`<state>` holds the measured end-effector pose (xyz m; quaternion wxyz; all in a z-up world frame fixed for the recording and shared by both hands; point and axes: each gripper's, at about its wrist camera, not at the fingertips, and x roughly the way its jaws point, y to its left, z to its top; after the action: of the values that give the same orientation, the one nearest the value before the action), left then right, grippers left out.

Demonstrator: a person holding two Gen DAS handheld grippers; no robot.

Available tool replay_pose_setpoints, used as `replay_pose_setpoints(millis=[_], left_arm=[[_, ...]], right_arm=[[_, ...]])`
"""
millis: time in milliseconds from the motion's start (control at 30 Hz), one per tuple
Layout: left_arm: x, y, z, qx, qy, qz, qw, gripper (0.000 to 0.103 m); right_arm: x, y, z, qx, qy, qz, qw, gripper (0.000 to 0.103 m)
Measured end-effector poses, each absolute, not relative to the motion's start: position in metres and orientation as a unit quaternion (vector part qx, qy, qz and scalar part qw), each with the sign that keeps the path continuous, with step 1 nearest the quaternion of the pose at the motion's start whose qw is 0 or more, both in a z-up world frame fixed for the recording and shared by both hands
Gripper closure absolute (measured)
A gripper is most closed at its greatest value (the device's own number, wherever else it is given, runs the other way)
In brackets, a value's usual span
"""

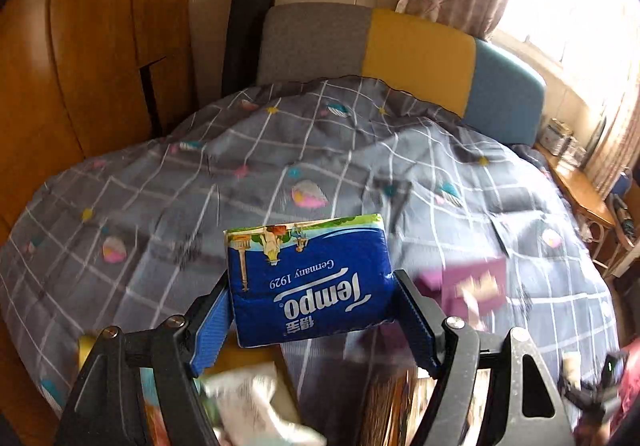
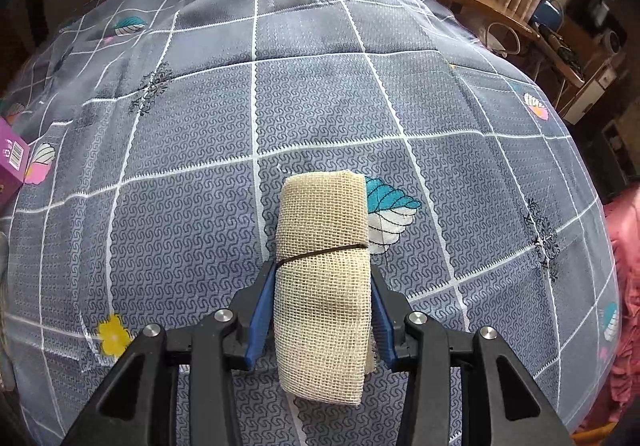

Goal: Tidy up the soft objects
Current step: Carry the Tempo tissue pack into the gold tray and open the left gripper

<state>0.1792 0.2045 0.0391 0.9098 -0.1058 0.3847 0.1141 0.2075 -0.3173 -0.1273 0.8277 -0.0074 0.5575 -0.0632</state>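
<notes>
Sorting judged approx. midway. Tissue pack is being clamped wide by L gripper above bed; gauze roll is being pinched by R gripper, part-closed, over quilt. Neither is being stowed yet.

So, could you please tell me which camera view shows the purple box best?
The left wrist view: the purple box lies whole on the quilt, though blurred. The right wrist view shows only its barcoded corner, cut off at the left edge.
</notes>
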Motion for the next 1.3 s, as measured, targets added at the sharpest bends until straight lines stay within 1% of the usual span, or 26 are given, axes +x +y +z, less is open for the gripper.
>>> replay_pose_setpoints(millis=[167, 500, 833, 1067, 1100, 1300], left_arm=[[0.118, 0.192, 0.02, -0.112, 0.377, 0.101, 0.914, 0.027], [0.042, 0.182, 0.006, -0.076, 0.35, 0.122, 0.926, 0.027], [0.015, 0.184, 0.001, -0.065, 0.346, 0.132, 0.927, 0.027], [0.004, 0.184, -0.005, -0.063, 0.35, 0.13, 0.926, 0.027], [0.003, 0.185, -0.006, -0.065, 0.351, 0.131, 0.925, 0.027], [-0.006, 0.2, -0.017, -0.074, 0.368, 0.135, 0.917, 0.027]], right_arm=[[0.205, -0.314, -0.127, -0.018, 0.553, -0.065, 0.831, 0.058], [0.201, -0.312, -0.127, -0.019, 0.547, -0.067, 0.834, 0.058], [0.201, -0.306, -0.126, -0.053, 0.54, -0.069, 0.837, 0.058], [0.202, -0.307, -0.126, -0.054, 0.541, -0.068, 0.836, 0.058], [0.202, -0.306, -0.126, -0.058, 0.541, -0.068, 0.836, 0.06], [0.2, -0.299, -0.126, -0.081, 0.536, -0.067, 0.837, 0.061]])
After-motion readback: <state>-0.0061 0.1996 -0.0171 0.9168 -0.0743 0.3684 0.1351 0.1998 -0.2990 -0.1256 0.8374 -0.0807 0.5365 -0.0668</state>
